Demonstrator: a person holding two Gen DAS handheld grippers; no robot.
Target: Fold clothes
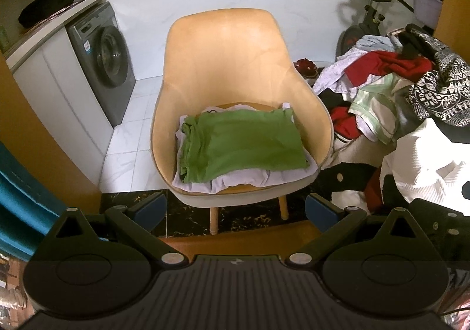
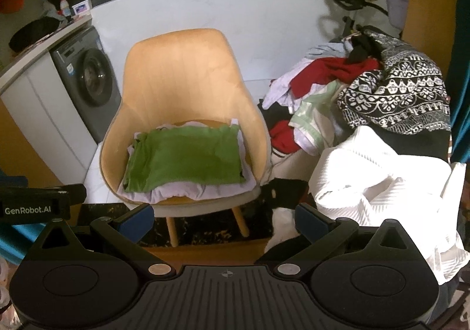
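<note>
Nearest: left hand-held gripper, jaws spread wide, nothing between them. Right hand-held gripper the same, wide apart and empty. Both hang short of the chair, touching no cloth.

Just beyond the right one: a white ribbed garment at the front of the unfolded pile, which slopes away to the right of the chair. Behind it, a black-and-white patterned piece, then red and pale green items.

Ahead, centre: tan chair. On its seat a green folded garment lies flat on a lavender one. That looks like the finished stack.

Judgement: the step in hand is likely fetching the next piece. The white ribbed garment is closest and uppermost, so it should lift free most easily. Pinch a single layer at an edge or shoulder, not a bunch, and draw it up clear of the pile before spreading it.

Farther off: washing machine at left, white wall behind.
</note>
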